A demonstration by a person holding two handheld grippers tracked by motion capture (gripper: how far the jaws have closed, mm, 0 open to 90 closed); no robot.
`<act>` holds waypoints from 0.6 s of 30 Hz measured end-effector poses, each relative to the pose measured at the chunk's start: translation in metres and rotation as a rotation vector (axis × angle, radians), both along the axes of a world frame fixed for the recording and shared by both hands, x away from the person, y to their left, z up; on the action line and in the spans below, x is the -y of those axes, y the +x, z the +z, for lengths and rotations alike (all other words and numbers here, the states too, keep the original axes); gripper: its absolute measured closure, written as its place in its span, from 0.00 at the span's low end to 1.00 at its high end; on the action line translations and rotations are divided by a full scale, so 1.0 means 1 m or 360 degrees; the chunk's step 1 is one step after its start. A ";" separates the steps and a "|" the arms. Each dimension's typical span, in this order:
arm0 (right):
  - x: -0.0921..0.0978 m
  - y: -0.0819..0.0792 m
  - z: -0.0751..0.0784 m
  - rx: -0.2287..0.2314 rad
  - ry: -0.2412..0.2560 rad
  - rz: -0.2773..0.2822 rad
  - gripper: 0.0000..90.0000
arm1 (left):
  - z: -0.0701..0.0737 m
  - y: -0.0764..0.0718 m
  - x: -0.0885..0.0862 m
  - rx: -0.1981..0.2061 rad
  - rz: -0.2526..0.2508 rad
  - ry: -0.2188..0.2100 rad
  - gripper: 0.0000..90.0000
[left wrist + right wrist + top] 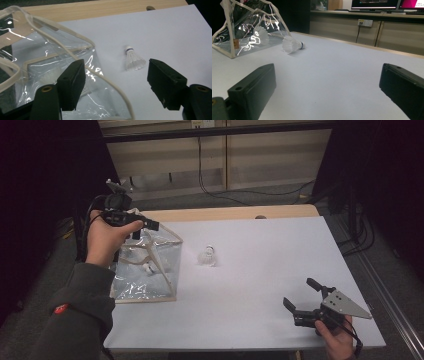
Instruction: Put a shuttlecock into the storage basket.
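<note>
Inside the clear bag (249,30), a second shuttlecock (260,33)

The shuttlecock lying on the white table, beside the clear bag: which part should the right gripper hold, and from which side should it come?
Probably the feather skirt. The shuttlecock lies on its side on the white table, apart from the clear bag, and its skirt is the widest part. The right gripper is open and could come from above, one of its fingers on each side of the skirt, closing gently.

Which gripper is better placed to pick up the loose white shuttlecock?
Probably the right gripper: it is open and free. The left gripper is busy at the clear plastic bag; the white feather shuttlecock lies beside it.
</note>
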State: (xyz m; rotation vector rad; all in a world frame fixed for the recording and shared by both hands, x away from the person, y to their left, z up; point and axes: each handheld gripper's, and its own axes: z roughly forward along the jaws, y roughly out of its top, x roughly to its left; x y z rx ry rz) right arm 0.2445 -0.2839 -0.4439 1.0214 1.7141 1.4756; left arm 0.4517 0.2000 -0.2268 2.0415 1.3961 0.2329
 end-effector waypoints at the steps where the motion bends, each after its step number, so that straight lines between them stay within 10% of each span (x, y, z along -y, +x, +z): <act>1: 0.000 0.000 0.000 0.0001 0.0004 -0.0002 0.01 | 0.001 0.000 0.003 0.0009 -0.0013 -0.0008 0.32; 18: -0.001 0.000 0.000 0.0002 -0.0013 0.0001 0.01 | -0.009 -0.005 0.043 0.0000 -0.0150 -0.0023 0.23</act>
